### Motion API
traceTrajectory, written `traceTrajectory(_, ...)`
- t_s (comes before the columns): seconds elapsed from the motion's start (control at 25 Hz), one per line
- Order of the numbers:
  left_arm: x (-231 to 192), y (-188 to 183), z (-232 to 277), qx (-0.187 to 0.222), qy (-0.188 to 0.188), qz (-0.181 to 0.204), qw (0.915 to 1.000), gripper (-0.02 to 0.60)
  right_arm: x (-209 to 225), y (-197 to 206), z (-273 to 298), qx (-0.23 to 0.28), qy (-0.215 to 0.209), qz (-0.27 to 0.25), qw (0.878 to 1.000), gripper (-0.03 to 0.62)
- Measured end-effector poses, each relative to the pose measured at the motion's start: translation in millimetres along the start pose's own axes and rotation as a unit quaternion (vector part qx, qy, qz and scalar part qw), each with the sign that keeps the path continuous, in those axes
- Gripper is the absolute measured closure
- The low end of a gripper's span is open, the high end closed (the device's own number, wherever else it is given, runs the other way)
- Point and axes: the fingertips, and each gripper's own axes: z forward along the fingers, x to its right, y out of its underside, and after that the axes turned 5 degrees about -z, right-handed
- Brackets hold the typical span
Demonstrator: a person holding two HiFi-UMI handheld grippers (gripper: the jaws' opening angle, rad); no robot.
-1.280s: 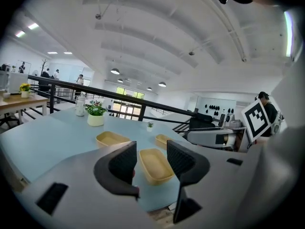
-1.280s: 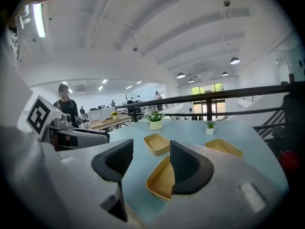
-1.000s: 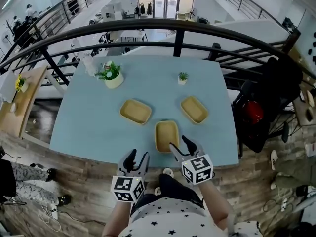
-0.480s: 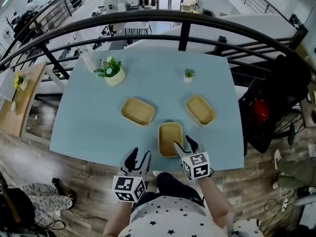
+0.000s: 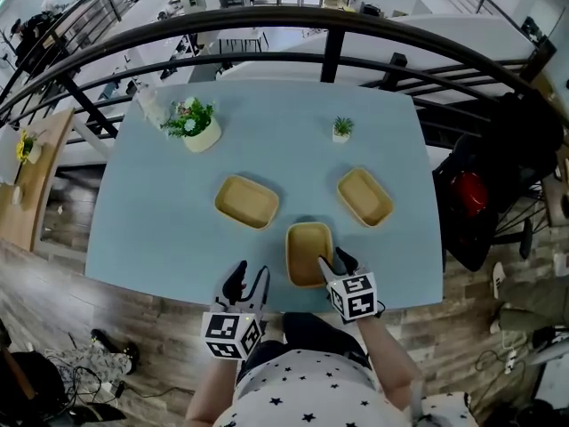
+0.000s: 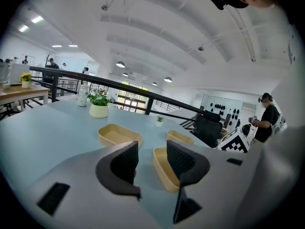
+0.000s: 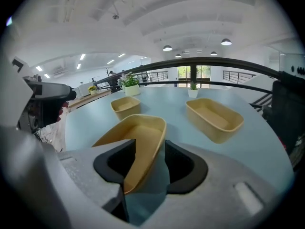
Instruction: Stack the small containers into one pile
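Note:
Three tan, shallow containers lie on the light blue table point(image 5: 160, 229): one at the left point(image 5: 244, 201), one at the right point(image 5: 364, 196) and one nearest me point(image 5: 308, 252). My right gripper point(image 5: 333, 261) straddles the near container's right wall point(image 7: 138, 142). One jaw is inside the rim and one outside. Its jaws have just been closing, with a gap still showing beside the wall. My left gripper point(image 5: 248, 283) hovers open at the table's front edge with nothing between its fingers point(image 6: 126, 162). The near container point(image 6: 164, 168) lies just right of it.
A potted plant point(image 5: 197, 124) and a clear bottle point(image 5: 153, 109) stand at the table's far left, and a tiny plant point(image 5: 341, 129) at the far middle. A black railing point(image 5: 329, 25) runs behind the table. A dark chair with a red item point(image 5: 480, 185) stands to the right.
My right gripper has come down over the near container's right wall, so the rim now sits between its jaws. My left gripper has edged forward to the table's front edge.

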Motion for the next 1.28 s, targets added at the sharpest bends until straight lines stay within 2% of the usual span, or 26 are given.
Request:
traceTrajectory(0.08, -5, 1, 3, -0.001, -0.004, -0.002, 1.0000, 0.401, 2, 3, 4, -0.007, 0.003, 0.002, 1.000, 0.412)
traceTrajectory(0.44, -15, 7, 12, -0.013, -0.013, -0.006, 0.9998, 0.402, 11, 7, 7, -0.024, 0.021, 0.006, 0.999, 0.560)
traceTrajectory(0.8, -15, 9, 16, -0.014, -0.013, -0.006, 0.9998, 0.402, 8, -2, 6, -0.018, 0.013, 0.000, 1.000, 0.566)
traceTrajectory(1.28, -28, -15, 17, 0.009, -0.031, -0.016, 0.9993, 0.402, 5, -64, 6, 0.012, -0.003, -0.045, 0.999, 0.571)
